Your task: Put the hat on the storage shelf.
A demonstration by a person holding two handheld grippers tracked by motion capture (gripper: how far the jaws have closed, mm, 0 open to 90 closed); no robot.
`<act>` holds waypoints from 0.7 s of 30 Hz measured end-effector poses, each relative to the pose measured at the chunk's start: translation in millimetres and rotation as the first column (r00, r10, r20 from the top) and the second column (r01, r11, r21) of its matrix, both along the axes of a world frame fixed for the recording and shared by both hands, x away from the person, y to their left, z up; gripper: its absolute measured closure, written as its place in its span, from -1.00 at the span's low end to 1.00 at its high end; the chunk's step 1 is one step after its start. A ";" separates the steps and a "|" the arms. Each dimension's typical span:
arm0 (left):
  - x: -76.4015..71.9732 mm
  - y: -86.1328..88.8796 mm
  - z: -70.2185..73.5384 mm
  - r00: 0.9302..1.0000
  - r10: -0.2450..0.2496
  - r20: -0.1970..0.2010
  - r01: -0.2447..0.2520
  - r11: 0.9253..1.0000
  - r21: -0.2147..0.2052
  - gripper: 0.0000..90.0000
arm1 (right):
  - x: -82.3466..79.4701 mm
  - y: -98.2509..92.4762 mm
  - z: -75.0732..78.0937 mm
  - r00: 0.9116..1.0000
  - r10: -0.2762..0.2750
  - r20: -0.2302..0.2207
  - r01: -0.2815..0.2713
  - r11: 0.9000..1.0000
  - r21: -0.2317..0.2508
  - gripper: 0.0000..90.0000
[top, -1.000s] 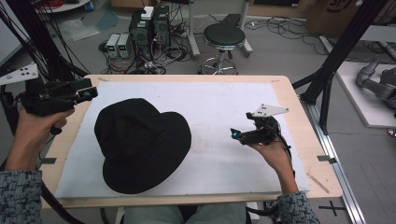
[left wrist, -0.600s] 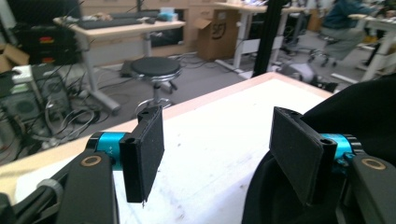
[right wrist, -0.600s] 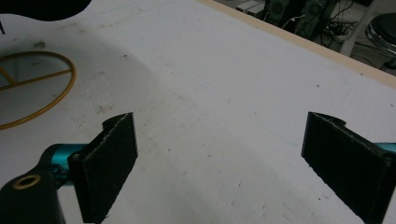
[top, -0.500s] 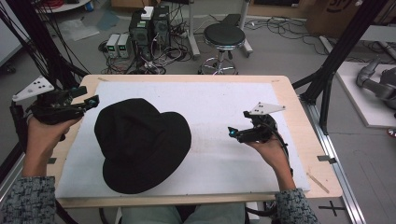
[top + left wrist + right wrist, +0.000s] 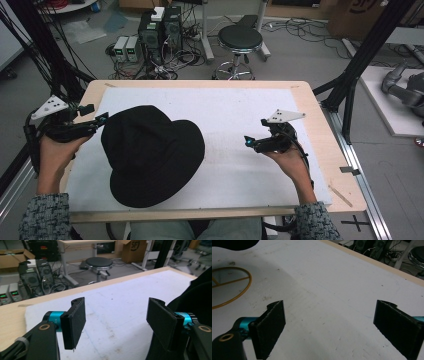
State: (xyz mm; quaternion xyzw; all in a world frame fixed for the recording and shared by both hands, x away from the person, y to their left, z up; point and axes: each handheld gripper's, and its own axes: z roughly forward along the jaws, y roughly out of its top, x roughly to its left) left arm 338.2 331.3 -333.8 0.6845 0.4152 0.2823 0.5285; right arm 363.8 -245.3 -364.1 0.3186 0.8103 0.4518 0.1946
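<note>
A black hat (image 5: 152, 154) lay brim-down on the white mat (image 5: 240, 115) that covered most of the wooden table (image 5: 320, 125). In the high view it sat on the mat's left half, toward 8 o'clock from the mat's middle, with its brim reaching close to the near edge.

The left gripper (image 5: 97, 120) was held at 9 o'clock from the hat, over the left edge of the mat, its tips just beside the hat's brim; whether they touched it could not be told from above. The left hand (image 5: 55, 150) gripped it from below, and its grey plate (image 5: 49, 106) stood up at the far left. In the left gripper view its jaws stood wide apart with nothing between them, bare mat showing in the gap, and the hat (image 5: 197, 297) rose dark at 3 o'clock just behind the right-hand jaw.

The right gripper (image 5: 248, 142) was held over the right part of the mat, at 3 o'clock from the hat and well apart from it, pointing toward the hat. The right hand (image 5: 290, 162) held it from the near side. In the right gripper view its jaws were also released, spread wide over bare, faintly stained mat. A yellow ring mark (image 5: 229, 287) showed on the mat at 10 o'clock in that view, and a dark edge of the hat (image 5: 234, 244) sat at the top left corner.

Beyond the table stood a round black stool (image 5: 240, 40) at 12 o'clock.
</note>
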 end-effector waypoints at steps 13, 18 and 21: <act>4.8 2.2 -12.7 0.999 0.021 -0.036 -0.020 0.999 0.027 -0.29 | 2.5 -2.5 -2.3 0.999 -0.037 0.021 0.037 0.999 -0.019 -0.77; 4.9 0.6 -15.4 0.999 0.024 -0.042 -0.022 0.999 0.048 -0.29 | 4.8 -5.6 -4.2 0.998 -0.064 0.014 0.064 0.998 -0.016 -0.77; 5.1 0.6 -15.9 0.999 0.022 -0.042 -0.020 0.999 0.049 -0.29 | 3.6 -6.1 -4.7 0.997 -0.072 0.017 0.072 0.997 -0.017 -0.77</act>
